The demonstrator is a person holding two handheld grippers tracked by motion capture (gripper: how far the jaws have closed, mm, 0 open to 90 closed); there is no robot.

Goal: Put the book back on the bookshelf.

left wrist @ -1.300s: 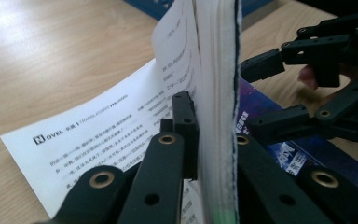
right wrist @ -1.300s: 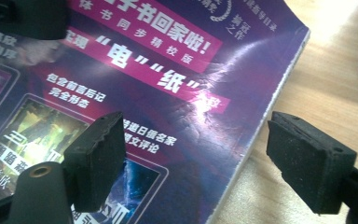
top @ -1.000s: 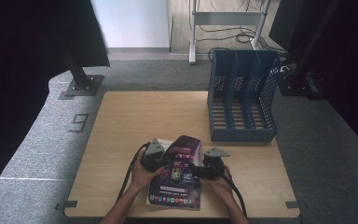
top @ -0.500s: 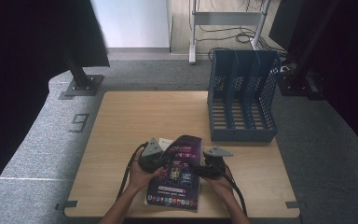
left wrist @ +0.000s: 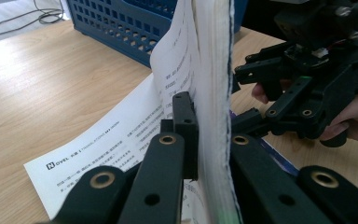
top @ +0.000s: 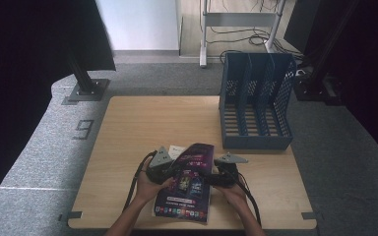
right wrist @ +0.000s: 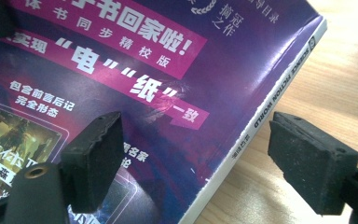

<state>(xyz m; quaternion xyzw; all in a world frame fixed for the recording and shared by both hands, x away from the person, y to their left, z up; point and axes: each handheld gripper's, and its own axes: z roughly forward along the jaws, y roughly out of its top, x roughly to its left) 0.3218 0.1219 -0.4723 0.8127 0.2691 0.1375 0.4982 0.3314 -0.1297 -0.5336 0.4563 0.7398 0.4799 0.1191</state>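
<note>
we find the left gripper (left wrist: 200, 154) pinching the fore-edge of the page block of a purple paperback book (top: 189, 184) at the near middle of the table (top: 128, 128), lifting it so the pages stand upright while one sheet (left wrist: 98, 144) lies flat. the right gripper (right wrist: 205, 158) hangs with jaws spread astride the spine edge, gripping nothing, likely to steady it. the blue file rack (top: 256, 105) stands well apart; open tabletop lies left and ahead.

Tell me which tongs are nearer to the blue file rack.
Right. The right tongs are at the book's right edge, on the side of the rack. The left tongs grip the book's left edge, farther from it.
</note>
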